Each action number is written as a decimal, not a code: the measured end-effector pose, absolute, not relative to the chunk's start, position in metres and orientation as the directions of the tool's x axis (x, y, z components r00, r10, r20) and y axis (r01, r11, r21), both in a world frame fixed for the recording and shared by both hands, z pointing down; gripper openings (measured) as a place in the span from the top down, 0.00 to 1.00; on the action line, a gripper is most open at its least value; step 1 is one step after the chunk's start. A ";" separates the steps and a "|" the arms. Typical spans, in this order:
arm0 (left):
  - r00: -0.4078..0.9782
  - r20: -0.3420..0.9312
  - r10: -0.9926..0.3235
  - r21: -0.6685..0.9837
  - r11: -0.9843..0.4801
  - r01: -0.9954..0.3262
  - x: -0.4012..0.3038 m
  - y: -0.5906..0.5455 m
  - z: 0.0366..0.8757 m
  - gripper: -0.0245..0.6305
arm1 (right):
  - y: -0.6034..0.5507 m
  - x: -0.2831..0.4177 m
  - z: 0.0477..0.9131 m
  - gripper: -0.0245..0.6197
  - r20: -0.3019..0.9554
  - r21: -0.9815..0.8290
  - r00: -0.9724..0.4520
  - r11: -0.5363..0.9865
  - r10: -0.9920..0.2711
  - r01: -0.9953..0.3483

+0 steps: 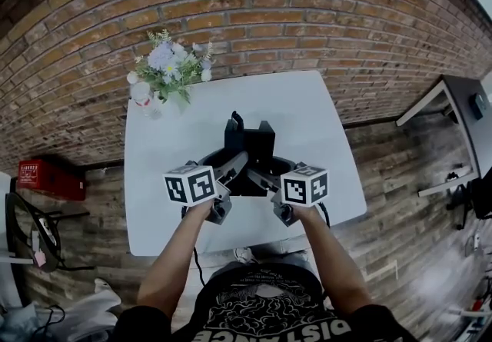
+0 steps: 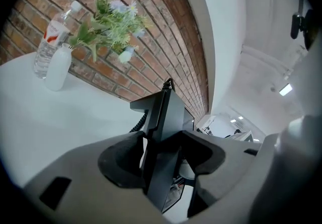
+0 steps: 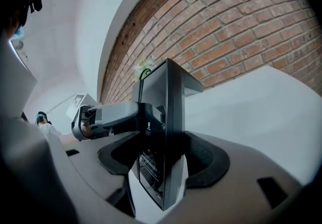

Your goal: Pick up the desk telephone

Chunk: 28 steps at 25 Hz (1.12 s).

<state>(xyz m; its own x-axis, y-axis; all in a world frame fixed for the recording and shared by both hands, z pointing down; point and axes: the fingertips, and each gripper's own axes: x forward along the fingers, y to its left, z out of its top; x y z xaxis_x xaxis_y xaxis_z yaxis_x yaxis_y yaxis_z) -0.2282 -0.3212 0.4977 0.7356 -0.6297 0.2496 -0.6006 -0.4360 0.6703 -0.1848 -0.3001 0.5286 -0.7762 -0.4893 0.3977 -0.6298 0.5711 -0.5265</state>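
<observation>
A black desk telephone (image 1: 247, 144) hangs between my two grippers over the white table (image 1: 307, 117). My left gripper (image 1: 231, 167) is shut on the phone's left edge and my right gripper (image 1: 265, 175) on its right edge. In the left gripper view the phone's edge (image 2: 166, 132) is pinched between the pads of the left gripper (image 2: 163, 160), and its coiled cord trails behind. In the right gripper view the phone (image 3: 166, 117) stands edge-on in the right gripper (image 3: 163, 162). Its labelled underside faces left there, and the left gripper (image 3: 108, 117) clamps the far side.
A white vase of flowers (image 1: 169, 64) and a water bottle (image 2: 50, 42) stand at the table's far left corner against the brick wall. A red box (image 1: 50, 177) lies on the floor at left. A dark desk (image 1: 465, 114) stands at right.
</observation>
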 end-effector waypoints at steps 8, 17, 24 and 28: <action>0.731 0.141 -0.668 0.614 -0.520 -0.594 -0.227 -0.329 0.431 0.60 | -0.312 -0.182 0.464 0.54 0.333 -0.422 -0.774 0.649 -0.539 -0.633; 0.718 0.069 -0.693 0.558 -0.569 -0.603 -0.219 -0.332 0.377 0.60 | -0.320 -0.175 0.413 0.54 0.274 -0.350 -0.781 0.699 -0.561 -0.624; 0.683 0.011 -0.730 0.514 -0.582 -0.630 -0.209 -0.335 0.341 0.60 | -0.328 -0.164 0.378 0.54 0.217 -0.287 -0.807 0.754 -0.550 -0.591; 0.662 -0.020 -0.749 0.493 -0.584 -0.645 -0.200 -0.335 0.321 0.60 | -0.330 -0.155 0.358 0.54 0.190 -0.252 -0.821 0.782 -0.538 -0.571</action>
<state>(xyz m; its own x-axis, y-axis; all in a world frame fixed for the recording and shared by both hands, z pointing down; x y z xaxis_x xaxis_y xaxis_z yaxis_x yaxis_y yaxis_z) -0.2003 -0.3348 0.3213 0.6625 -0.7488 -0.0197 -0.6452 -0.5838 0.4928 -0.1551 -0.3304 0.3584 -0.8212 -0.5383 0.1895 -0.5705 0.7817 -0.2520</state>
